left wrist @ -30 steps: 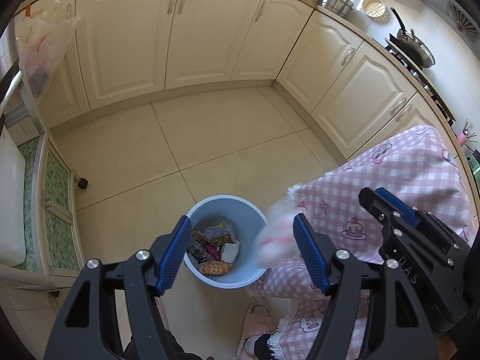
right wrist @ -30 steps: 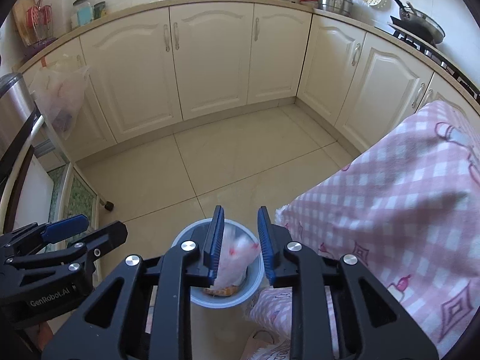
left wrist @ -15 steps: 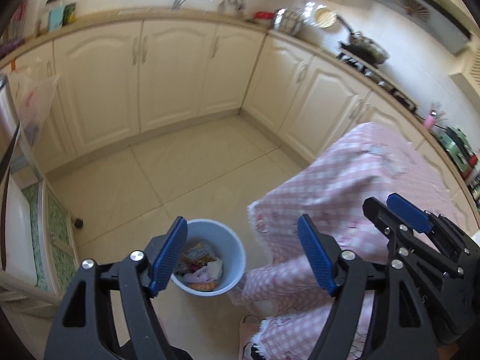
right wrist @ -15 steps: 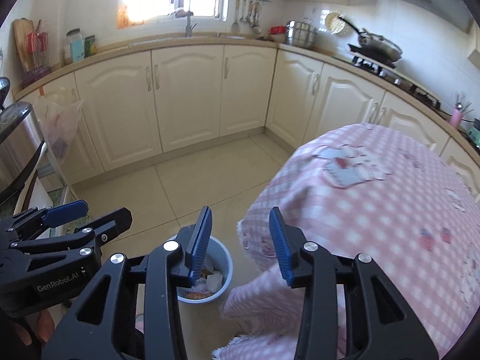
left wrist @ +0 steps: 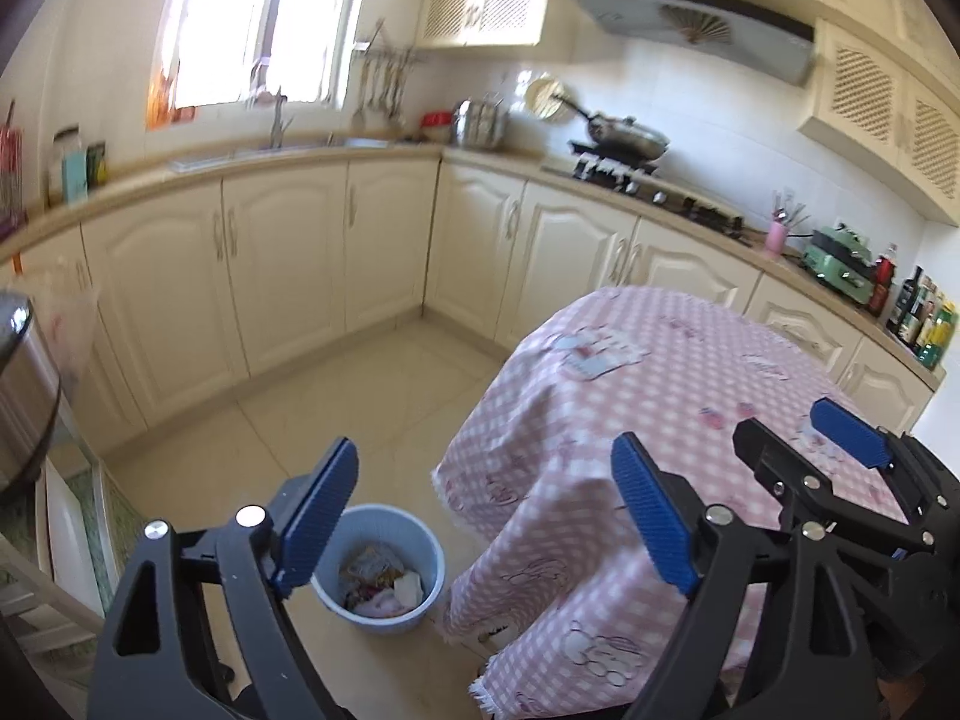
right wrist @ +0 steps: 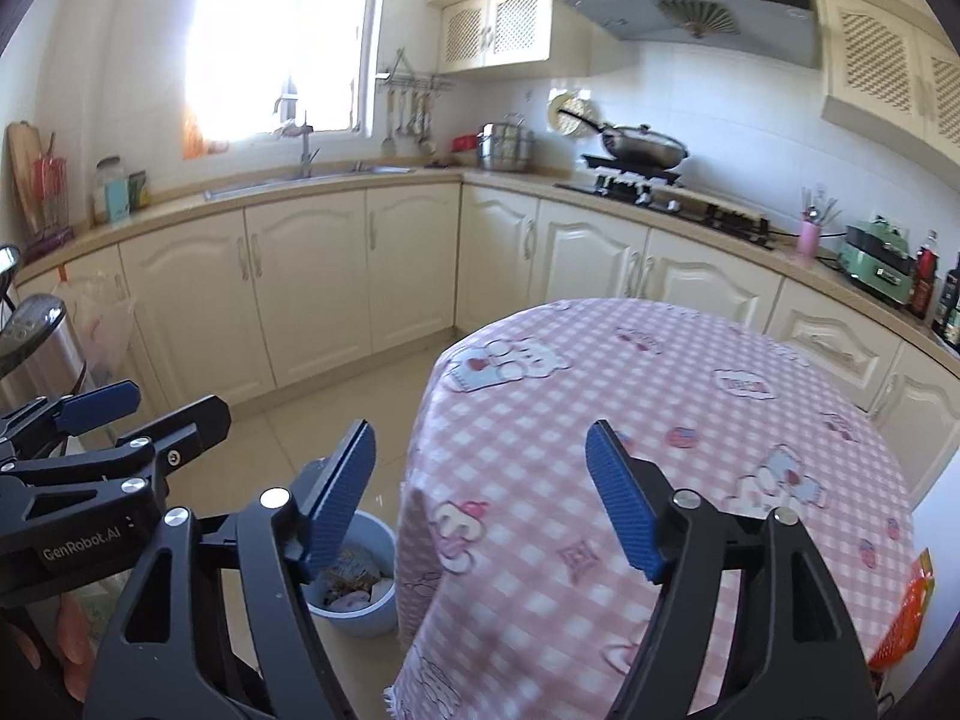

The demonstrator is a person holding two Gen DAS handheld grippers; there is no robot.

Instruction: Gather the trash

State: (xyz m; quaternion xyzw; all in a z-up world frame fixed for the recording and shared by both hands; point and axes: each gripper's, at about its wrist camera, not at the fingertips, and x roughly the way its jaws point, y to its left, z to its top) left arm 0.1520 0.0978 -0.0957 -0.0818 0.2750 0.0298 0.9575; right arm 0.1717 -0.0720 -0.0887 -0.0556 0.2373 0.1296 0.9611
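We hold the left gripper (left wrist: pixel 486 516) and the right gripper (right wrist: pixel 480 498) level and side by side, both wide and holding nothing. The blue bin (left wrist: pixel 435 558) with trash stands on the floor, just beside the table's (right wrist: pixel 690 420) left edge.

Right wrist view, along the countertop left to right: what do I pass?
Jars → sink tap → steel pot → wok on the stove → pink utensil cup → green appliance → bottles.

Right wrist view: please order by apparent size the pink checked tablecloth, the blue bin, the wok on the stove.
1. pink checked tablecloth, by far the largest.
2. blue bin, partly hidden behind a tool finger.
3. wok; looks similar, but stands farther away, so unsure.
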